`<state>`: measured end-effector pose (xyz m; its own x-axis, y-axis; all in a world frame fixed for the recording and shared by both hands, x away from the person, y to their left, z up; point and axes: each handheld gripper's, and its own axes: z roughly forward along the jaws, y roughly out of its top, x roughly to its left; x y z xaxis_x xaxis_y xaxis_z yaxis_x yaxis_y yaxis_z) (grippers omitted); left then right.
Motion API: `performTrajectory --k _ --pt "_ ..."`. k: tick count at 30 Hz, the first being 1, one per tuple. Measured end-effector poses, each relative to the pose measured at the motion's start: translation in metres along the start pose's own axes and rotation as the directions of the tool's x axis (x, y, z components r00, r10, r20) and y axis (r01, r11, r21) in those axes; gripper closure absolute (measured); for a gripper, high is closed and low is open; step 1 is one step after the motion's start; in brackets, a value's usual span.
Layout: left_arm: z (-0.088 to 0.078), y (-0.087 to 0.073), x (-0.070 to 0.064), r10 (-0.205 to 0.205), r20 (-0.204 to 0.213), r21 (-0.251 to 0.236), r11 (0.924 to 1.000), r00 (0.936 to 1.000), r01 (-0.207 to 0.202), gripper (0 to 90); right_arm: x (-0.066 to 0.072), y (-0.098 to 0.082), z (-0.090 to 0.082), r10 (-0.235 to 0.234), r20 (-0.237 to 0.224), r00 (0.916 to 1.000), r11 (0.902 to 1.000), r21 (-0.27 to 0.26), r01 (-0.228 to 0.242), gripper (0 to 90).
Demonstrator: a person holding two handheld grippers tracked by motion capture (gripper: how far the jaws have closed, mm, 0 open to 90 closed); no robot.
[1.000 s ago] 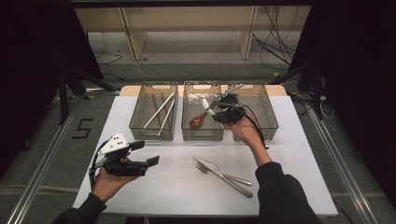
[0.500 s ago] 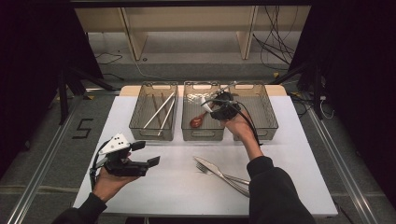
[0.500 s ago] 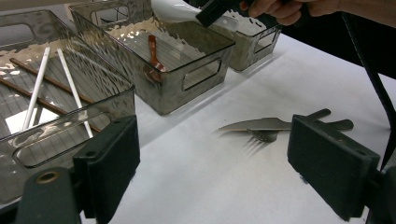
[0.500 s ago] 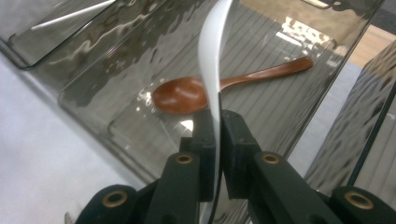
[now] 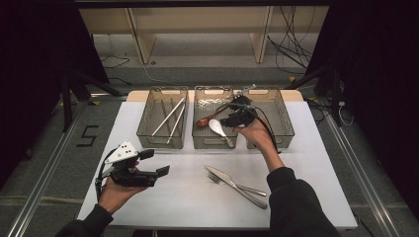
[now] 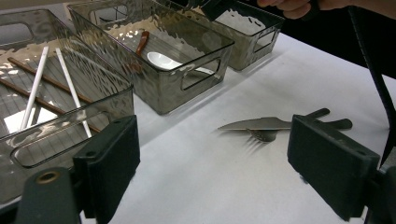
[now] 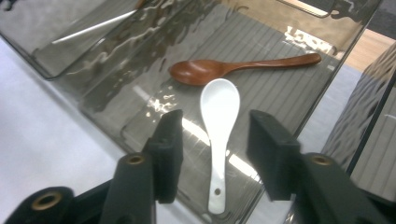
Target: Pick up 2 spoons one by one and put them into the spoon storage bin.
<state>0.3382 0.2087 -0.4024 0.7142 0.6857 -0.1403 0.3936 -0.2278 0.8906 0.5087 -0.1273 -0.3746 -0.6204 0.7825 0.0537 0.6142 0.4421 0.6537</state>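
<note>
A white spoon (image 7: 219, 112) lies flat in the middle clear bin (image 5: 213, 146), next to a brown wooden spoon (image 7: 201, 71). My right gripper (image 7: 215, 126) hovers just over the white spoon's handle. Its jaws have just been opening and stand apart on either side of the handle, not touching it. In the high view the right gripper (image 5: 232, 118) is above the bin's right side, with the white spoon (image 5: 217, 127) below it. My left gripper (image 5: 157, 163) is held open over the table's front left, with nothing between its jaws. A knife (image 5: 232, 181) and fork (image 5: 249, 189) lie crossed on the white table.
The left bin (image 5: 161, 144) holds several chopsticks (image 5: 168, 118). The right bin (image 5: 284, 123) stands beside the right hand. In the left gripper view the knife (image 6: 261, 123) and fork (image 6: 261, 136) lie ahead between the open jaws of the left gripper (image 6: 215, 140).
The right gripper's jaws have opened and the white spoon now lies in the middle bin. The left hand has stayed where it was.
</note>
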Motion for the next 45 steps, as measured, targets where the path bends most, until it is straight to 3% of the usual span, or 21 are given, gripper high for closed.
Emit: performTrajectory --k 9,18,24,45 --pt "-0.001 0.0 0.0 -0.002 -0.002 -0.003 1.0 1.0 0.002 16.4 0.014 -0.011 -0.027 -0.038 -0.035 0.9987 0.9987 -0.036 0.037 39.1" --pt "0.0 0.0 0.0 -0.005 -0.005 -0.005 1.0 1.0 0.005 16.3 0.029 -0.045 -0.044 -0.067 -0.096 0.9932 0.9976 -0.025 0.064 33.9" --pt "0.0 0.001 -0.001 -0.005 -0.007 -0.01 0.9999 1.0 0.005 16.1 0.035 -0.064 -0.051 -0.072 -0.114 0.9908 0.9973 -0.016 0.071 31.4" --pt "-0.001 0.002 -0.001 -0.001 -0.009 -0.015 0.9999 1.0 0.0 15.7 0.045 -0.102 -0.06 -0.072 -0.135 0.9882 0.997 0.021 0.075 29.1"
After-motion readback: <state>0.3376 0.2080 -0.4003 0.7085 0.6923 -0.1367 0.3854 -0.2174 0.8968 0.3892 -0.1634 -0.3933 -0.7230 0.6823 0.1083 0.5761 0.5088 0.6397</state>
